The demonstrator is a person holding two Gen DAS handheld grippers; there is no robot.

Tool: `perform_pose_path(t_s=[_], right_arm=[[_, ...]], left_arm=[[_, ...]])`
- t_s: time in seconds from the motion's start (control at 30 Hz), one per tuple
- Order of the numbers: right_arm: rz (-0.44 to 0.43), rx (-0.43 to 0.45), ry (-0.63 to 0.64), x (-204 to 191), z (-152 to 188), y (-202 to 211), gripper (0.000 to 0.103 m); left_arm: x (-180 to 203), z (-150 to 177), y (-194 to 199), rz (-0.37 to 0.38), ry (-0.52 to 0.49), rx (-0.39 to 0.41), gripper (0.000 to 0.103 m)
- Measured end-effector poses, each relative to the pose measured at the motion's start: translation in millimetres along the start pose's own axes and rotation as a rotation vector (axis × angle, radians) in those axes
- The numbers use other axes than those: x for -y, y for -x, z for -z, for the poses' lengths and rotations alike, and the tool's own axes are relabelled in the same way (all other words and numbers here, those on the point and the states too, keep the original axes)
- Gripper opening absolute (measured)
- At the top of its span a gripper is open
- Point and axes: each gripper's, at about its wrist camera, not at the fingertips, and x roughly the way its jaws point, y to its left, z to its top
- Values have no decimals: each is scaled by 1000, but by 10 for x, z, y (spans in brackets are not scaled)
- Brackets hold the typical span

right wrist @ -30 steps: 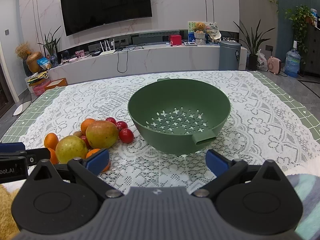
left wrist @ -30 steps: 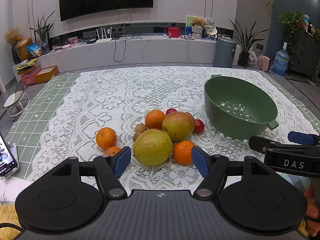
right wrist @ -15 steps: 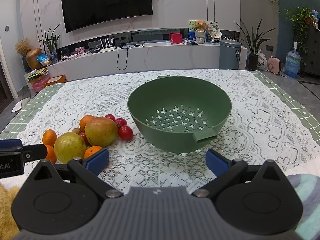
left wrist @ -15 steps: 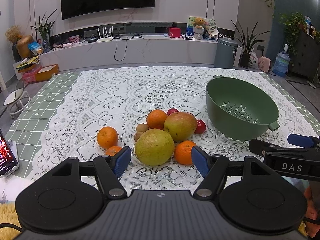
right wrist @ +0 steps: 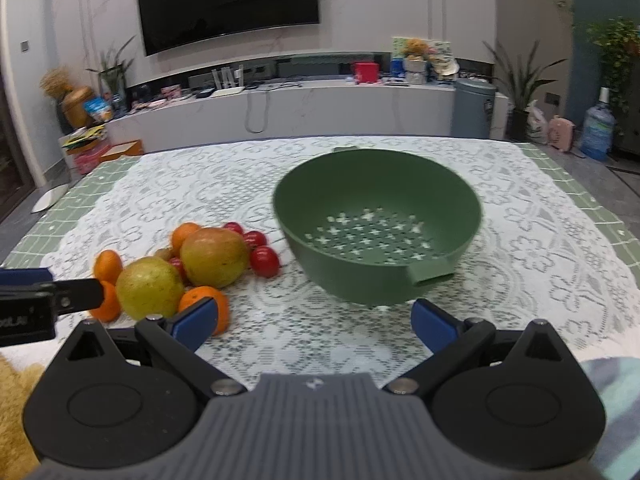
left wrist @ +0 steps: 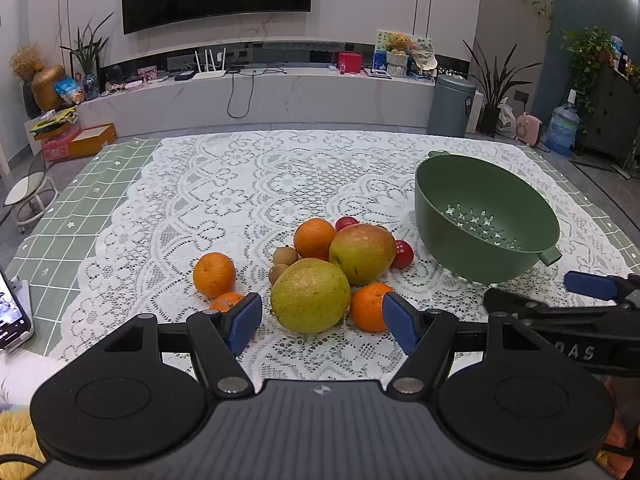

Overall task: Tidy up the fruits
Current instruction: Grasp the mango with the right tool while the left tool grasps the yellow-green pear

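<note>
A pile of fruit lies on the lace tablecloth: a big yellow-green fruit (left wrist: 310, 295), a mango (left wrist: 362, 253), several oranges (left wrist: 214, 274), small brown fruits (left wrist: 285, 256) and red tomatoes (left wrist: 402, 254). My left gripper (left wrist: 322, 322) stands open just short of the yellow-green fruit, touching nothing. The green colander (left wrist: 486, 248) sits empty to the right of the pile. My right gripper (right wrist: 315, 323) is open in front of the colander (right wrist: 360, 280), nothing between its fingers. Each gripper shows in the other's view: the right gripper (left wrist: 540, 294) and the left gripper (right wrist: 52, 286).
A phone (left wrist: 10, 312) stands at the table's left edge. Something yellow and fluffy (left wrist: 16, 436) lies at the near left corner. Bare lace cloth (left wrist: 248, 184) stretches behind the fruit. A TV console and plants stand beyond the table.
Hardly anything: the right wrist view is now a little blurred and shifted slightly. Both grippers stay open and the fruit and colander have not moved.
</note>
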Motion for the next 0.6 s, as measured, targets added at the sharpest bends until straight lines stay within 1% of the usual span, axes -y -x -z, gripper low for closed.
perform_pose_path(t_s=[0.1, 0.17, 0.2, 0.27, 0.3, 0.33, 0.4, 0.47, 0.53, 0.6], right_arm=[[-29, 3, 20, -69, -9, -34, 98], [-48, 6, 38, -126, -18, -70, 94], [-58, 6, 48, -153, -25, -91, 90], [-69, -1, 62, -206, -39, -131, 86], [-77, -2, 66, -233, -48, -160, 83], [-87, -5, 72, -258, -55, -187, 79], [-105, -8, 88, -311, -79, -241, 76], [-130, -9, 99, -352, -99, -294, 75], [-145, -16, 111, -392, -140, -369, 69], [-175, -40, 94, -397, -196, -466, 66]], left_arm=[[-27, -33, -15, 7, 6, -9, 81], [-76, -70, -42, 10, 21, -19, 81], [-169, -126, -117, 14, 32, -30, 81], [-227, -159, -178, 22, 45, -46, 77], [-271, -177, -211, 23, 52, -54, 77], [-295, -187, -237, 27, 58, -59, 75], [-347, -200, -296, 47, 75, -73, 73], [-396, -218, -366, 79, 103, -103, 72], [-435, -242, -447, 114, 119, -129, 72], [-430, -268, -515, 129, 95, -143, 71]])
